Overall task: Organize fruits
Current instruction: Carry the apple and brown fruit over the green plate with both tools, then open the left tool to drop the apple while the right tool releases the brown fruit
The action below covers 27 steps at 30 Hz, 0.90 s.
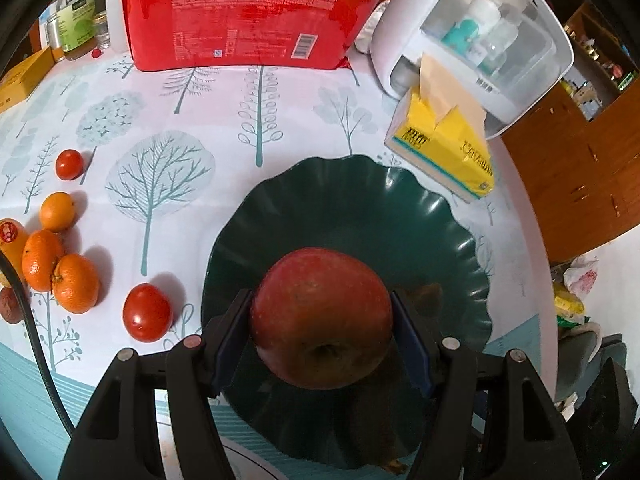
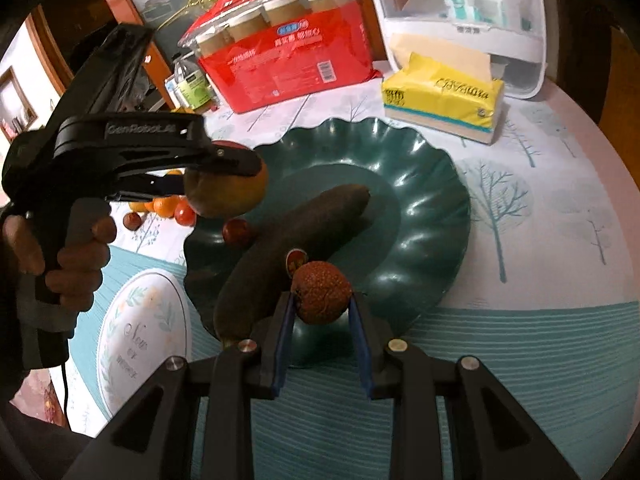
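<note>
Left gripper (image 1: 322, 320) jaws clamp a red apple (image 1: 322, 318) above the green plate (image 1: 400, 216); right gripper (image 2: 322, 312) jaws pinch a brown fruit (image 2: 321, 293).

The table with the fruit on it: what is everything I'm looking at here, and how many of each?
Apple: one, red, held above the plate.
Plate: one, dark green, wavy rim, table centre.
Banana: one, very dark, lying on the plate.
Brown bumpy fruit: one, held over the plate's near rim.
Small red fruit: one, on the plate beside the banana.
Oranges: at least three, on the cloth left of the plate.
Tomatoes: two, red, same side.
Tissue pack: one, yellow, behind the plate.
Paper cup pack: one, red, at the back.
White container: one, holding bottles.
Left gripper: black, clamping the apple.
Right gripper: black, clamping the brown fruit.
</note>
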Each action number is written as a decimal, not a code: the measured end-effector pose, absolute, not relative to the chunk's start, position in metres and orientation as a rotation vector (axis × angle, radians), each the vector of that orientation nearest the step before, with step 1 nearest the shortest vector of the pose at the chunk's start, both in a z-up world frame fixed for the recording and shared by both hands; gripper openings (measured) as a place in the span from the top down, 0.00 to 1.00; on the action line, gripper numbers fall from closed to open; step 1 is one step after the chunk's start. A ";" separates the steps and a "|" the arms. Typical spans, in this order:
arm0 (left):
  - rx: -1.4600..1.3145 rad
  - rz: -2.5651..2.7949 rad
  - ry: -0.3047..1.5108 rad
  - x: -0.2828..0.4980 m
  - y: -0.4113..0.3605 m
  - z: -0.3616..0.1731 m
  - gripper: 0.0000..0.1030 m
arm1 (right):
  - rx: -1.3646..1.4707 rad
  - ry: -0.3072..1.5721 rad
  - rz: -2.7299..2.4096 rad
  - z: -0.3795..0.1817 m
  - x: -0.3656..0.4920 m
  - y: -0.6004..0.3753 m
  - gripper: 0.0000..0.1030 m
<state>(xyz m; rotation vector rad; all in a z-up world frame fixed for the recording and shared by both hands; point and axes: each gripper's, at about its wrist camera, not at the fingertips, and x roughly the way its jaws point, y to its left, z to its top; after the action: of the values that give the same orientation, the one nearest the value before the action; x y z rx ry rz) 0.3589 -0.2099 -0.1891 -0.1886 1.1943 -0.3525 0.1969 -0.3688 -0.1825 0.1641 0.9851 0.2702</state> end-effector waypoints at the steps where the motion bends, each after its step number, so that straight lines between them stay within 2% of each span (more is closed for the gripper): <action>1: -0.188 -0.356 1.191 0.359 -0.211 -0.190 0.36 | 0.164 0.989 0.275 -0.184 0.198 -0.369 0.73; 9: -0.177 -0.347 1.207 0.362 -0.217 -0.193 0.35 | 0.182 1.008 0.265 -0.191 0.201 -0.371 0.72; 13: -0.216 -0.387 1.175 0.359 -0.213 -0.183 0.26 | 0.190 1.025 0.256 -0.191 0.201 -0.371 0.59; 27: -0.303 -0.377 1.110 0.323 -0.165 -0.147 0.25 | 0.237 1.046 0.203 -0.167 0.184 -0.363 0.48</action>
<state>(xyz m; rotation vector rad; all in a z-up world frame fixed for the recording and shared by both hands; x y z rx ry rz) 0.3233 -0.1652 -0.1465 -0.3030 1.1099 -0.3771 0.1844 -0.3626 -0.1669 0.2374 1.0460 0.2034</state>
